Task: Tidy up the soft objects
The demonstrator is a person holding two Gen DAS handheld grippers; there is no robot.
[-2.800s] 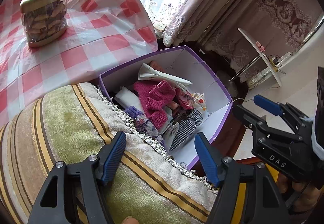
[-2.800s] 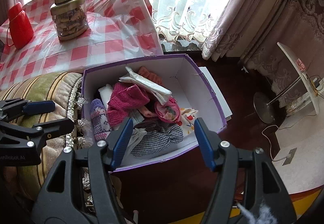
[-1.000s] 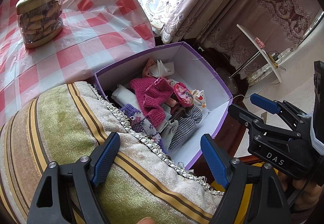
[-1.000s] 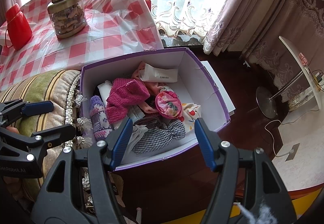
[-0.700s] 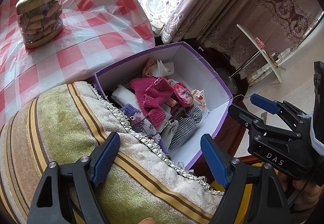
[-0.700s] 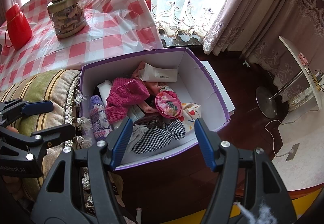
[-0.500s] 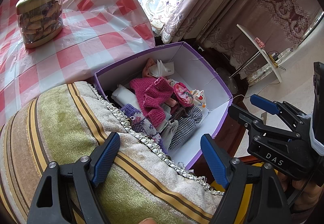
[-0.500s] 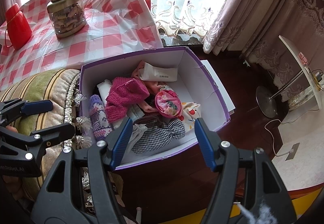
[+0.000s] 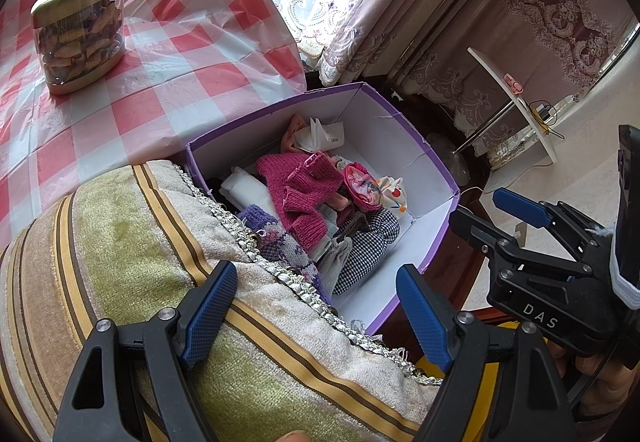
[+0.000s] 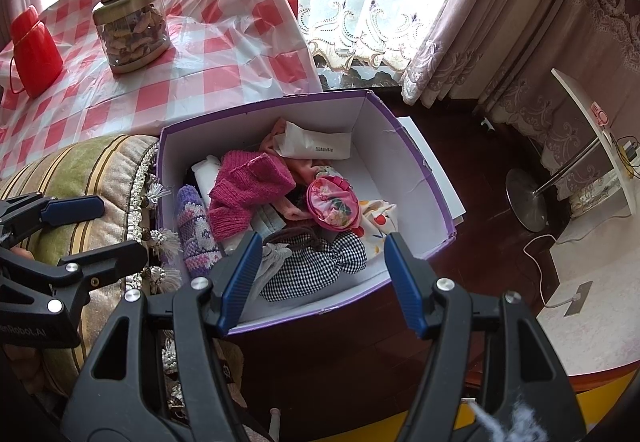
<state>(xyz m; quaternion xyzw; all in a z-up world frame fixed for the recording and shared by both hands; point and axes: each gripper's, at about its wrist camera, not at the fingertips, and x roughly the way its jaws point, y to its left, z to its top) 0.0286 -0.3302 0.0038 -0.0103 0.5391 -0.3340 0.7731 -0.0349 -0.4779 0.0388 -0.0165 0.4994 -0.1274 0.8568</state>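
Note:
A purple box with white inside (image 10: 396, 146) (image 9: 436, 218) holds several soft items: a pink knit piece (image 10: 248, 182) (image 9: 304, 186), a purple knit sock (image 10: 194, 230) (image 9: 276, 242), a checked cloth (image 10: 316, 266) (image 9: 368, 246), a round pink pouch (image 10: 334, 204) (image 9: 362, 188) and a white packet (image 10: 316, 146) (image 9: 324, 132). My right gripper (image 10: 320, 278) is open and empty above the box's near edge. My left gripper (image 9: 316, 318) is open and empty over the striped green cushion (image 9: 120, 266) left of the box.
A red-checked tablecloth (image 10: 224, 42) carries a gold-lidded jar (image 10: 132, 22) (image 9: 78, 18) and a red container (image 10: 34, 50). Curtains (image 10: 520, 2) hang behind. A fan stand (image 10: 528, 198) and cable lie on the dark floor at right.
The white packet, which stuck up across the pile 2.8 s ago, now lies at the box's far end. Both grippers stay open and nearly still.

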